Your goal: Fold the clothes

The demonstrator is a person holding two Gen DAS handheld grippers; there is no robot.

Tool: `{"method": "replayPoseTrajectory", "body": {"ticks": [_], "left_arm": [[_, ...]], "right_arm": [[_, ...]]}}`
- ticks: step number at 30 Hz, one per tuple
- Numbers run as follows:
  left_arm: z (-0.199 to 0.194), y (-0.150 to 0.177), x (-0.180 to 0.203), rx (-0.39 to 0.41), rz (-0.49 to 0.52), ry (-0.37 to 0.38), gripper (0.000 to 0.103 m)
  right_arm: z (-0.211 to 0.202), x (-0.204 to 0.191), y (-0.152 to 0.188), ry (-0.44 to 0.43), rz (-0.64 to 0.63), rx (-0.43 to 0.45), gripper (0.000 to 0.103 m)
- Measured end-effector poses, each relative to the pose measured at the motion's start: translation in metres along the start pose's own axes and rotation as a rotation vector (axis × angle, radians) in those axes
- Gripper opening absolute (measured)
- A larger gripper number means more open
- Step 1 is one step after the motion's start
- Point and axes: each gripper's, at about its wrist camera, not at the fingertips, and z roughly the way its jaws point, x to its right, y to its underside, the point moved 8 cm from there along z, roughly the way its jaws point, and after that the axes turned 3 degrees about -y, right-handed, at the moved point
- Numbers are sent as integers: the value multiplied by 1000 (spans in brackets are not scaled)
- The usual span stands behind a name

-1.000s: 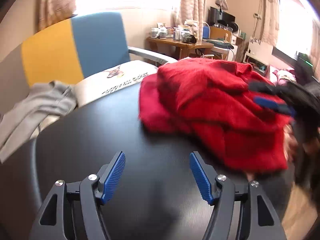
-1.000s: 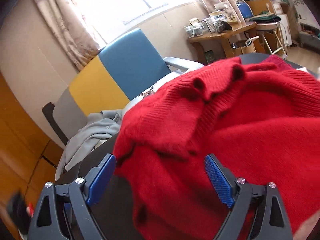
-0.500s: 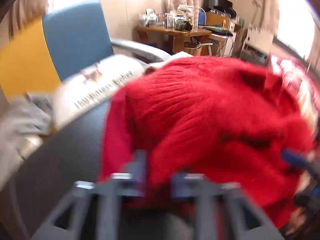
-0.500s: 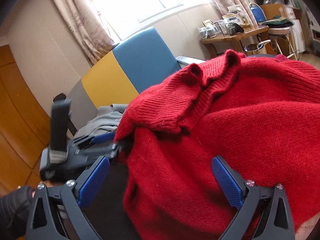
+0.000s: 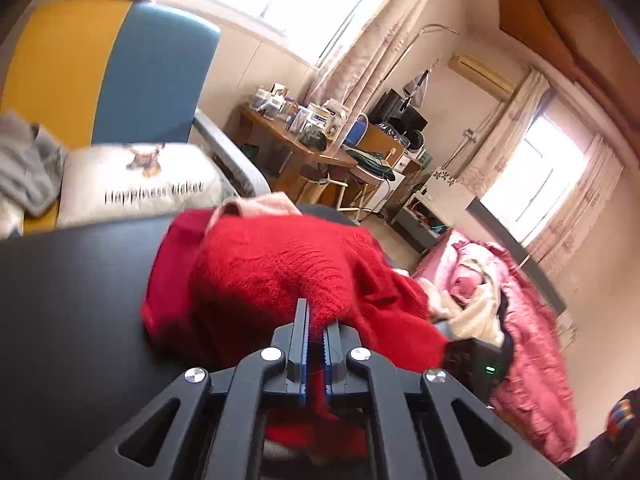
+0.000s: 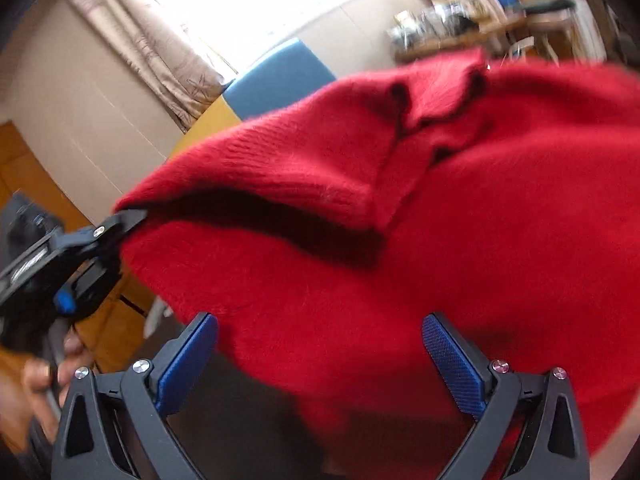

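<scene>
I'm working in a lived-in home bedroom: curtained windows [image 5: 552, 184] at right, a cluttered wooden desk [image 5: 296, 148] mid-frame, pink bedding [image 5: 532, 320] lower right, a cushioned armchair [image 5: 120, 76] upper left.

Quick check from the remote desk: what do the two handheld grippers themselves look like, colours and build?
Both match: the left gripper and right gripper have matte black angular frames with triangular cut-outs, silver round screw heads at the joints, and blue textured pads lining the fingers. In the right wrist view, the left unit's side shows a blue knob, with a bare hand gripping below it. No cables visible.
</scene>
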Motion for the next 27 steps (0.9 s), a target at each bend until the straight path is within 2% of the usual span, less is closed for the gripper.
{"method": "replayPoseTrajectory", "body": {"ticks": [4,6,8,11,12,13,15,17,19,24,27], "left_arm": [[-37,36,-19,19,-94,-8,3],[-55,60,-39,23,-161,-38,0],[-76,82,-60,26,-216,-72,0],[-102,120,-98,1,-313,-121,0],[-107,133,-108,-9,-316,-153,0],[-111,144,-115,-26,-291,-195,0],[-115,163,-121,-66,-235,-260,3],[-112,169,-114,-85,-154,-298,12],[-102,161,-95,-94,-59,-296,23],[-57,126,-59,-103,138,-288,37],[-21,111,-44,-127,223,-300,38]], "right_arm": [[3,-45,36,-183,42,-59,103],[0,-61,60,-233,41,-99,103],[-8,-65,81,-265,80,-118,103],[-21,-53,105,-254,148,-116,103],[-26,-47,114,-249,174,-117,103],[-31,-44,121,-235,172,-115,97],[-41,-46,133,-196,109,-103,98],[-47,-44,141,-171,97,-120,100],[-46,-47,141,-152,96,-128,103],[-42,-48,143,-122,78,-123,103],[-41,-52,143,-131,38,-121,103]]}}
